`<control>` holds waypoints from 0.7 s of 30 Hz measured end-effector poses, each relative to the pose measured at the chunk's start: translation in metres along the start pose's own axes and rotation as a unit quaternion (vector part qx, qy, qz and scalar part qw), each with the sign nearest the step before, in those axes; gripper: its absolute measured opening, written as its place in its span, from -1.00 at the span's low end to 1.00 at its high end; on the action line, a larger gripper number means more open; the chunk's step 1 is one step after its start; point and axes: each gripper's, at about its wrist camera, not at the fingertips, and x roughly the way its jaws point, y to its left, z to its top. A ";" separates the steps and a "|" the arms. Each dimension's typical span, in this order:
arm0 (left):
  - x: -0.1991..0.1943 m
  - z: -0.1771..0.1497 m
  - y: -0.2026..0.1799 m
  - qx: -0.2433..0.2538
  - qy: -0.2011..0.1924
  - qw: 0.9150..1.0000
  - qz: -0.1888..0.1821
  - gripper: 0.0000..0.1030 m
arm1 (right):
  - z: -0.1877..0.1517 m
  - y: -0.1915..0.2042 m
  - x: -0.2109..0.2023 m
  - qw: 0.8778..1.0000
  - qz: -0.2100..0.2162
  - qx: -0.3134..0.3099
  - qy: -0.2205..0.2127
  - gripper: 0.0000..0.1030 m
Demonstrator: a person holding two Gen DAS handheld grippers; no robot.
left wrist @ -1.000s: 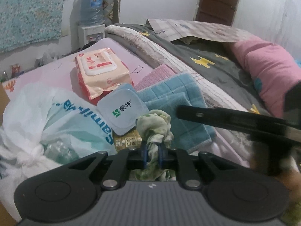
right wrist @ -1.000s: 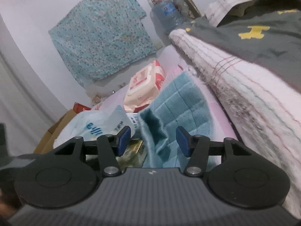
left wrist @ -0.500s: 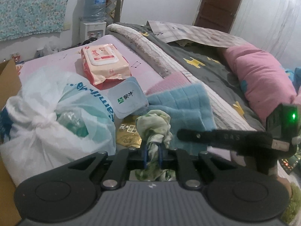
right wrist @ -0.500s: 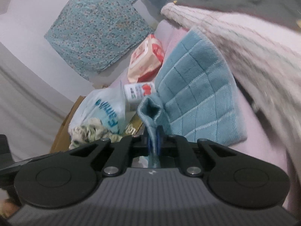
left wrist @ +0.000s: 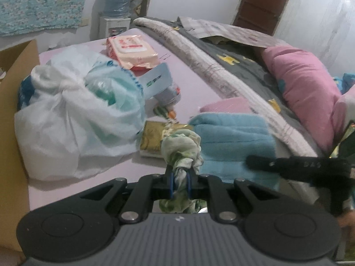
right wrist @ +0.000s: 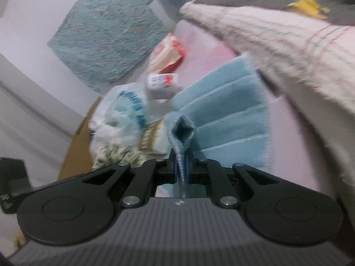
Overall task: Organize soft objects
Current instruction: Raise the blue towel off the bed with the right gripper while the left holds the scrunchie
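My left gripper [left wrist: 179, 182] is shut on a bunched pale green patterned cloth [left wrist: 180, 149], held above the bed. The same cloth shows at the lower left of the right wrist view [right wrist: 115, 154]. My right gripper [right wrist: 182, 169] is shut on a pinched corner of a light blue towel [right wrist: 221, 119]; the rest of the towel lies on the pink sheet. In the left wrist view the blue towel [left wrist: 233, 141] lies just ahead of the green cloth, with a pink towel [left wrist: 224, 106] behind it. The right gripper's black body [left wrist: 295, 166] crosses the lower right there.
A knotted white plastic bag [left wrist: 73, 115] sits left on the bed, next to a cardboard box [left wrist: 13, 93]. A wet-wipes pack [left wrist: 131, 48], a small carton [left wrist: 164, 88] and a gold packet [left wrist: 153, 139] lie nearby. A rolled blanket [left wrist: 221, 71] and pink pillow [left wrist: 306, 84] lie right.
My right gripper closed on the blue towel's corner and lifted it. My left gripper, holding the green cloth, pulled back and up from the items on the bed.
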 end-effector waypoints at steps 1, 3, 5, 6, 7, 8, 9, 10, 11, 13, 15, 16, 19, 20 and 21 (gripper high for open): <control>0.002 -0.002 0.000 0.002 0.001 1.000 0.003 -0.77 | -0.001 0.000 -0.001 1.000 -0.019 -0.004 -0.006 -0.88; 0.006 -0.004 -0.001 0.002 0.005 1.000 0.004 -0.77 | 0.001 -0.001 -0.001 0.998 -0.055 -0.019 -0.014 -0.81; 0.007 -0.006 -0.003 0.004 0.004 1.000 -0.004 -0.77 | 0.002 -0.002 -0.002 0.997 -0.070 -0.030 -0.021 -0.75; 0.007 -0.006 -0.006 0.009 0.001 1.000 -0.009 -0.77 | 0.002 0.000 -0.005 0.996 -0.074 -0.038 -0.024 -0.70; 0.009 -0.006 -0.009 0.014 0.000 1.000 -0.013 -0.76 | 0.002 0.002 -0.008 0.995 -0.079 -0.045 -0.031 -0.57; 0.012 -0.005 -0.012 0.019 0.002 1.000 -0.017 -0.76 | 0.004 0.003 -0.010 0.994 -0.083 -0.052 -0.039 -0.41; 0.016 -0.005 -0.014 0.021 0.004 1.000 -0.020 -0.76 | 0.006 0.003 -0.013 0.993 -0.087 -0.059 -0.046 -0.32; 0.020 -0.006 -0.016 0.024 0.006 0.999 -0.023 -0.76 | 0.008 0.004 -0.016 0.992 -0.093 -0.066 -0.052 -0.13; 0.024 -0.006 -0.018 0.027 0.010 0.999 -0.026 -0.76 | 0.011 0.003 -0.018 0.991 -0.098 -0.070 -0.056 -0.01; 0.032 -0.007 -0.021 0.031 0.015 0.999 -0.029 -0.76 | 0.018 0.003 -0.021 0.989 -0.108 -0.079 -0.064 0.08; 0.037 -0.009 -0.023 0.033 0.019 0.999 -0.030 -0.76 | 0.025 0.002 -0.023 0.987 -0.114 -0.083 -0.071 0.24; 0.038 -0.009 -0.024 0.034 0.021 0.999 -0.030 -0.76 | 0.029 0.001 -0.025 0.987 -0.116 -0.083 -0.074 0.38; 0.042 -0.011 -0.024 0.031 0.025 0.999 -0.032 -0.75 | 0.039 -0.005 -0.021 0.987 -0.111 -0.083 -0.078 0.60; 0.044 -0.012 -0.023 0.029 0.027 0.999 -0.032 -0.75 | 0.042 -0.007 -0.016 0.988 -0.108 -0.081 -0.075 0.62; 0.044 -0.012 -0.022 0.027 0.028 0.999 -0.033 -0.74 | 0.045 -0.010 -0.011 0.989 -0.105 -0.078 -0.070 0.62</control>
